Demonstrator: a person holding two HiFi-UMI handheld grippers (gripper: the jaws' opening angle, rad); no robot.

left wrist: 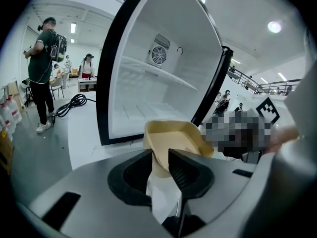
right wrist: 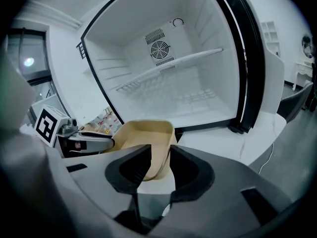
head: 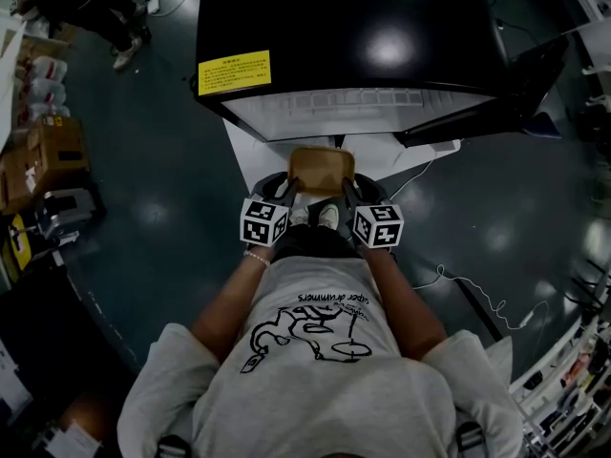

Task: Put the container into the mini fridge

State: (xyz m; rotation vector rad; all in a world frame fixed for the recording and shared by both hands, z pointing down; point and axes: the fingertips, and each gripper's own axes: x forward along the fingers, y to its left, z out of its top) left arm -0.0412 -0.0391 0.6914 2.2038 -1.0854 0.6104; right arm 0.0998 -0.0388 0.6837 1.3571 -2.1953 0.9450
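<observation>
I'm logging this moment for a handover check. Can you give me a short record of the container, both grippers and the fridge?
container: tan, open-topped, empty, held up in front of the mini fridge, not yet inside
left gripper: jaws shut on the container's wall
right gripper: jaws shut on the opposite wall
mini fridge: door open, nothing seen on its shelf

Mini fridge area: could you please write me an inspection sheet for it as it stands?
Surface: dark glossy floor.
Job's things: shallow tan plastic container held before the open, empty black mini fridge.
Clutter: brown cardboard boxes at left.
Grippers: left hand-held gripper and right hand-held gripper each shut on a container rim.
Cables: black cable coiled on floor.
Surroundings: person standing nearby.
</observation>
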